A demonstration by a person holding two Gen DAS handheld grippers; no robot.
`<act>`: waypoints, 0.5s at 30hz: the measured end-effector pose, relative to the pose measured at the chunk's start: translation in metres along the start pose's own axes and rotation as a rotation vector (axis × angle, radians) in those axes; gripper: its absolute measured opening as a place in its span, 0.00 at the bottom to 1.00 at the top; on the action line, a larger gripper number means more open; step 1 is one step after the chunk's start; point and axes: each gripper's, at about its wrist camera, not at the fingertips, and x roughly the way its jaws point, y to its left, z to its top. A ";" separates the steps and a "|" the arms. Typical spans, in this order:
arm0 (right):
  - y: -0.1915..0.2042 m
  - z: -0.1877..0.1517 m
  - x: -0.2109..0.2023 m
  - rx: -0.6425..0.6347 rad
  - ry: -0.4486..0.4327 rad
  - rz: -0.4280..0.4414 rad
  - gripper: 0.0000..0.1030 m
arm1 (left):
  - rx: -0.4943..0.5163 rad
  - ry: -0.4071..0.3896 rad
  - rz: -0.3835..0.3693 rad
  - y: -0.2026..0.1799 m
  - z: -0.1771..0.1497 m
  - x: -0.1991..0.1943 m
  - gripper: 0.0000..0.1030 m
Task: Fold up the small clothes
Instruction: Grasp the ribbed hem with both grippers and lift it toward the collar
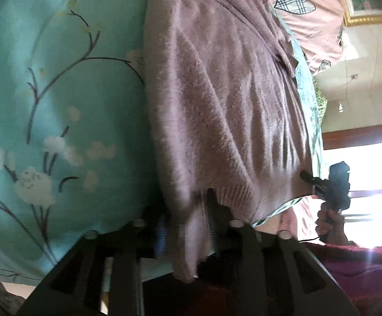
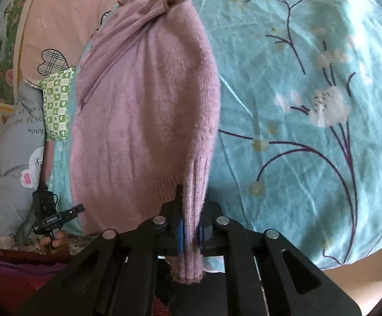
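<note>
Right hand-held gripper [image 2: 191, 233] clamps the ribbed hem of the lilac sweater [image 2: 143, 110]; left hand-held gripper [image 1: 188, 226] seems clamped likewise, though blurred. Soft, light, floppy knit on the bed [image 2: 309, 105], so the hem corners are the sensible hold.

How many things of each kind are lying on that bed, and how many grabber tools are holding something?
Pink knitted sweater: 1
Teal flowered bedsheet: 1
Pink pillow with plaid hearts: 1
Green checked cloth: 1
Grey printed cloth: 1
Grippers clamped on the sweater's hem, left gripper and right gripper: 2
Total: 7
</note>
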 end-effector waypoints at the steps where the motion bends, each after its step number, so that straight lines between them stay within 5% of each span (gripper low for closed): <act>1: 0.000 0.001 0.001 0.007 0.004 0.003 0.10 | -0.002 0.000 -0.003 -0.001 0.001 0.001 0.39; 3: -0.002 0.004 0.001 0.019 0.006 0.012 0.10 | 0.040 -0.011 0.031 -0.010 0.000 0.003 0.32; 4: -0.002 0.004 0.001 0.017 0.002 0.012 0.10 | 0.076 -0.020 0.059 -0.014 -0.003 0.002 0.07; 10: -0.003 0.000 -0.011 -0.016 -0.026 -0.009 0.06 | 0.092 -0.076 0.043 -0.011 -0.014 -0.013 0.05; 15: 0.002 0.009 -0.020 0.024 -0.064 0.103 0.06 | 0.065 -0.153 -0.030 -0.015 -0.003 -0.036 0.05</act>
